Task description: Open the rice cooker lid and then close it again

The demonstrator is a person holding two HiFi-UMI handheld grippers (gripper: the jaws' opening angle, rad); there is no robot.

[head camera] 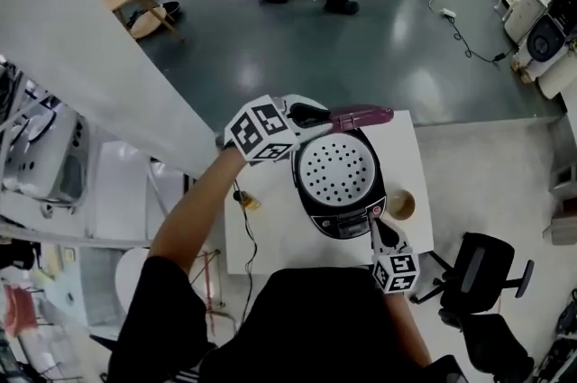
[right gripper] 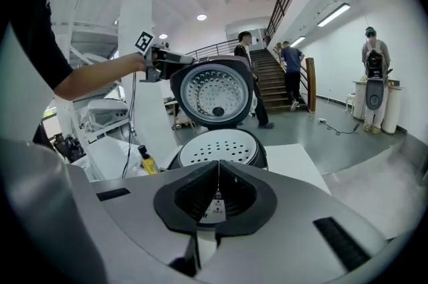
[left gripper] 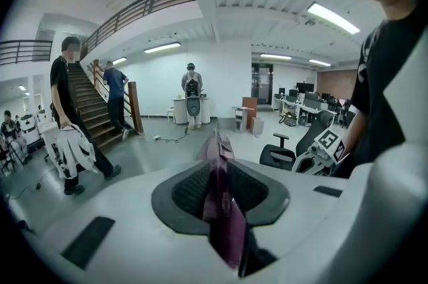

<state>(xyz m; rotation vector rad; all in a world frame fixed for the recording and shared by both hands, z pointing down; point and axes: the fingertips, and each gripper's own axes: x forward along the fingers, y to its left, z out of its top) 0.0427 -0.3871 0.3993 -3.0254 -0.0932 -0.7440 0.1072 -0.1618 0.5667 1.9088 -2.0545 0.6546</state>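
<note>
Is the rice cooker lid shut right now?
No, in the right gripper view the lid stands raised above the rice cooker, its inner side facing the camera.

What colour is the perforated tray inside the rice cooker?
White, dotted with small dark holes. The perforated tray shows best in the head view.

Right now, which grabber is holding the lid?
The left gripper: its jaws pinch the raised purple lid. The right gripper is shut, holding nothing.
</note>
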